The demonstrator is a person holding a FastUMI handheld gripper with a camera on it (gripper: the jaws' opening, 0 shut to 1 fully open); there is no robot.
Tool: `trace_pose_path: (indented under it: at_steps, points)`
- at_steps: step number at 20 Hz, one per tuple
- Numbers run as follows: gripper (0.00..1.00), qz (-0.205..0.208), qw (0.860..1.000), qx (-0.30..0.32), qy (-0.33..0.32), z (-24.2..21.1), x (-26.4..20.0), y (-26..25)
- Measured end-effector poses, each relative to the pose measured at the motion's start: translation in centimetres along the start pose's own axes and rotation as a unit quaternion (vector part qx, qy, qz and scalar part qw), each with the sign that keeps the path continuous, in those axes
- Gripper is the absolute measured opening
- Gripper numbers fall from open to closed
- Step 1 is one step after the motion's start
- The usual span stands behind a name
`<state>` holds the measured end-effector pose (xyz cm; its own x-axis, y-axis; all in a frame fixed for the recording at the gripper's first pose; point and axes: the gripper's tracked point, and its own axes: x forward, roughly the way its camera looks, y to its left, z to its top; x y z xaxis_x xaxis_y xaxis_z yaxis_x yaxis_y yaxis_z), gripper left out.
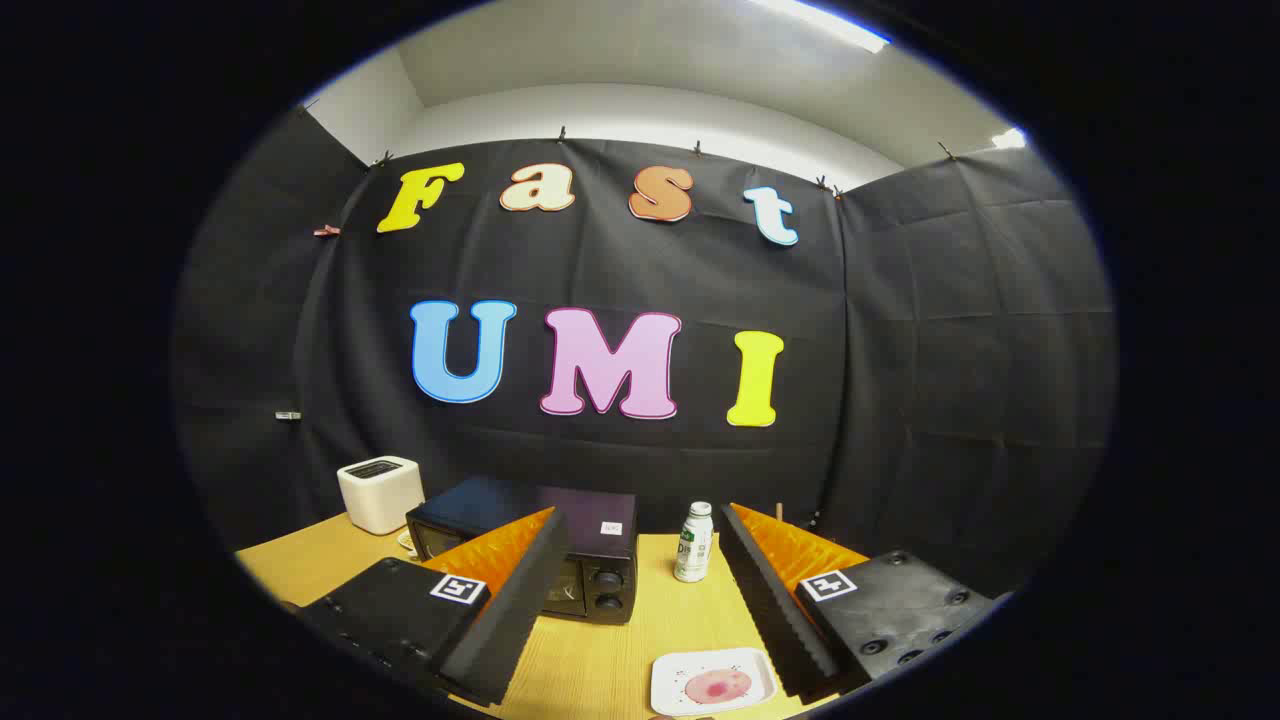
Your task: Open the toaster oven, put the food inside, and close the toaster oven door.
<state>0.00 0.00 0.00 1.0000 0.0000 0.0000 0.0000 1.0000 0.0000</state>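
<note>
My fingers (pixel 640 600) spread empty above the tabletop's (pixel 620 650) near edge, where soft, light food (pixel 718 686) needs gripping by its plate (pixel 668 690) rim.

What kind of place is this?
Probably a staged recording booth with a kitchen setup: black cloth walls, a wooden table holding a toaster oven, a white toaster and a bottle. The gripper is open.

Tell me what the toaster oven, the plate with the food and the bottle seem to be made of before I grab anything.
Toaster oven: looks like dark painted metal, semi-gloss top, knobs probably plastic. Plate: white and glossy, so ceramic or hard plastic; can't tell which. Bottle: likely plastic, white cap, printed label wrap. Table: wood-look surface with visible grain, possibly laminate. The gripper is open, with the plate just ahead between its fingers.
</note>
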Motion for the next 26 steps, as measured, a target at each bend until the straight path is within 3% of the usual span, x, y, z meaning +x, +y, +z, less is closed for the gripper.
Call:
trace_pose_path:
  at_steps: [14,26]
  points:
    - [0.98,0.015,1.000,-0.007,0.017,-1.2,-1.0,1.2]
    - [0.98,0.038,0.997,0.017,0.069,-4.3,0.1,4.5]
